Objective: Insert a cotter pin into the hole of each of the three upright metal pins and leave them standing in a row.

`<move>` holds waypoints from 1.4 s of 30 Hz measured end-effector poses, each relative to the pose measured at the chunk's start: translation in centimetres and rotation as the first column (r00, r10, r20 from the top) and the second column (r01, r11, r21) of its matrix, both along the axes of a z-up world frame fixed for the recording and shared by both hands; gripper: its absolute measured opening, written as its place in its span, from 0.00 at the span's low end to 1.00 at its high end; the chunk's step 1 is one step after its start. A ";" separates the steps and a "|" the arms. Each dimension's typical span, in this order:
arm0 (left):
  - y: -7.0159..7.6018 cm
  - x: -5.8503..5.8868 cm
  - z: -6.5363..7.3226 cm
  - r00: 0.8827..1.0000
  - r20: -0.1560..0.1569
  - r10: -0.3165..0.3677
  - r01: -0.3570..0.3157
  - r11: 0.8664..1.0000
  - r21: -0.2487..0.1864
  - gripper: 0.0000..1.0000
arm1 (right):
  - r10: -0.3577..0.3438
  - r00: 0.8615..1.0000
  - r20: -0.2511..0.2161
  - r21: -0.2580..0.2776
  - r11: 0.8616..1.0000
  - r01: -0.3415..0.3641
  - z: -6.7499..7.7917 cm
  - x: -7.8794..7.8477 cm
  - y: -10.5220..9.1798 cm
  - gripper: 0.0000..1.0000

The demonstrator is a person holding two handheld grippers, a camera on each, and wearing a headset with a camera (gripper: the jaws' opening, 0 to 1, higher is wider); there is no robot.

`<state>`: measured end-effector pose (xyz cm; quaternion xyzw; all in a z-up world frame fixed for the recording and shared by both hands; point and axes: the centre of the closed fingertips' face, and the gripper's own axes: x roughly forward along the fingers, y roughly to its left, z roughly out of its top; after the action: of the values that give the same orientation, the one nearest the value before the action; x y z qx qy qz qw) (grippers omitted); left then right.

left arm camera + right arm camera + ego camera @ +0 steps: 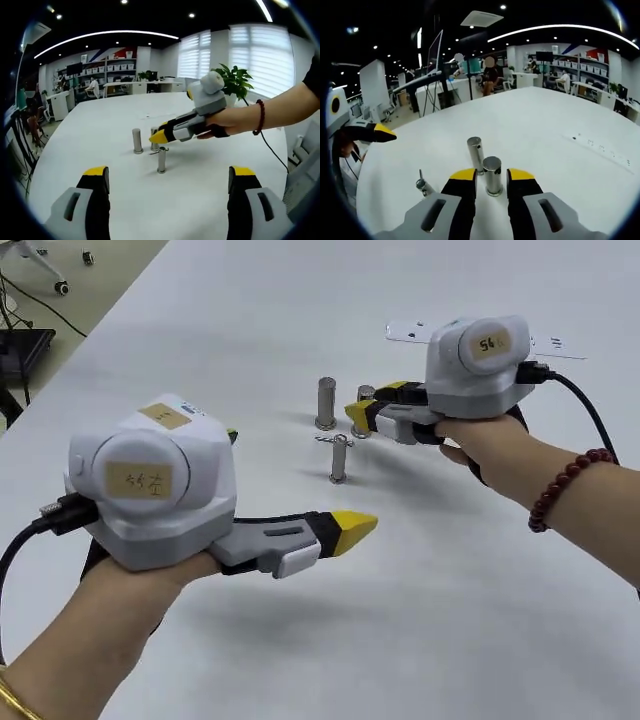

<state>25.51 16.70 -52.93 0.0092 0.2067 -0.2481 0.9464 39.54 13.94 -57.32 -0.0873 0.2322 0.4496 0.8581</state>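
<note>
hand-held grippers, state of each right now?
Left hand-held gripper: open, empty.
Right hand-held gripper: jaws flank a metal pin; grip cannot be told.

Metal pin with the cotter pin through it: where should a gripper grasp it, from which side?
Probably the shaft of the metal pin below the cotter pin, gripper level, from the person's side: it stands upright, the cotter pin crosses its top, other pins stand behind.

Left gripper (168,174) jaws spread wide; right gripper (492,175) jaws narrowly parted.
</note>
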 end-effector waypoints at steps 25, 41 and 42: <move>0.4 0.5 -0.5 1.000 -0.001 0.007 -0.007 0.998 0.056 0.99 | 0.016 1.000 0.012 -0.023 1.000 -0.016 -0.2 0.1 -1.4 0.08; -0.2 0.8 0.1 0.999 0.030 -0.011 0.010 0.999 0.051 0.99 | 0.071 0.997 0.038 -0.068 0.995 -0.068 0.6 -3.7 -5.1 0.08; -0.3 0.8 0.1 1.000 0.027 -0.014 0.012 0.999 0.052 0.99 | 0.074 0.996 0.039 -0.073 0.995 -0.071 0.6 -4.0 -5.2 0.08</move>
<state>26.31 16.43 -52.87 0.0385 0.2000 -0.2487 0.9469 35.52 8.76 -56.74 -0.1356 0.2269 0.4701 0.8421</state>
